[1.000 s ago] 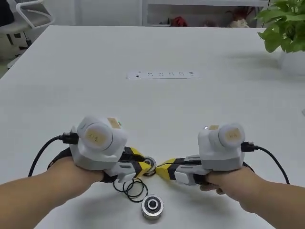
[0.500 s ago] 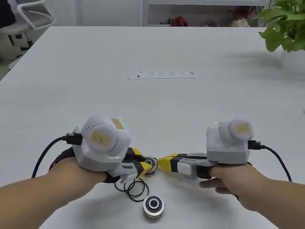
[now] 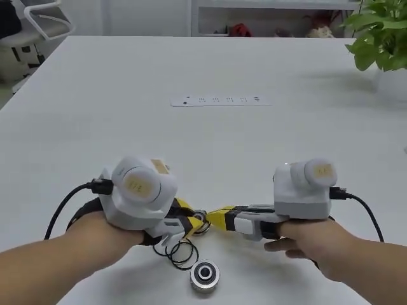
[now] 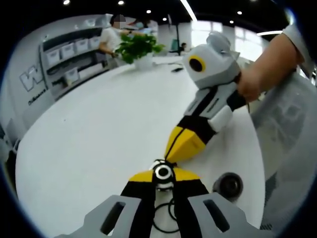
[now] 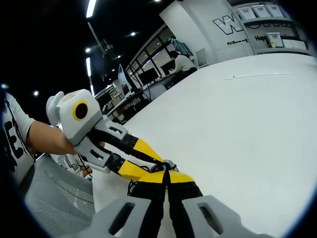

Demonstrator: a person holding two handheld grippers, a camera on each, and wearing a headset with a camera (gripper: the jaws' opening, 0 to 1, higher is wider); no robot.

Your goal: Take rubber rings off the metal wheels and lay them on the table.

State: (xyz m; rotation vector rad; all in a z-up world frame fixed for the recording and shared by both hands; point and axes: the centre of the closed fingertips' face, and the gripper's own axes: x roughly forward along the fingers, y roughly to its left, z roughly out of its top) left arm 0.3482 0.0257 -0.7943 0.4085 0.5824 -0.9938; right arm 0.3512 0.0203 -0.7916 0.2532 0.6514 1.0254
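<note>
right tool (image 5: 167, 174) closed, left tool (image 5: 157, 167) gripping wheel (image 5: 169, 164)

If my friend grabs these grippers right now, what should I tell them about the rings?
Left gripper: shut on a metal wheel.
Right gripper: shut, tips at that wheel; a ring between them cannot be made out.
Done: a few rubber rings lie on the table by the left gripper.
Left: strip this wheel, then check the second wheel beside them.
</note>
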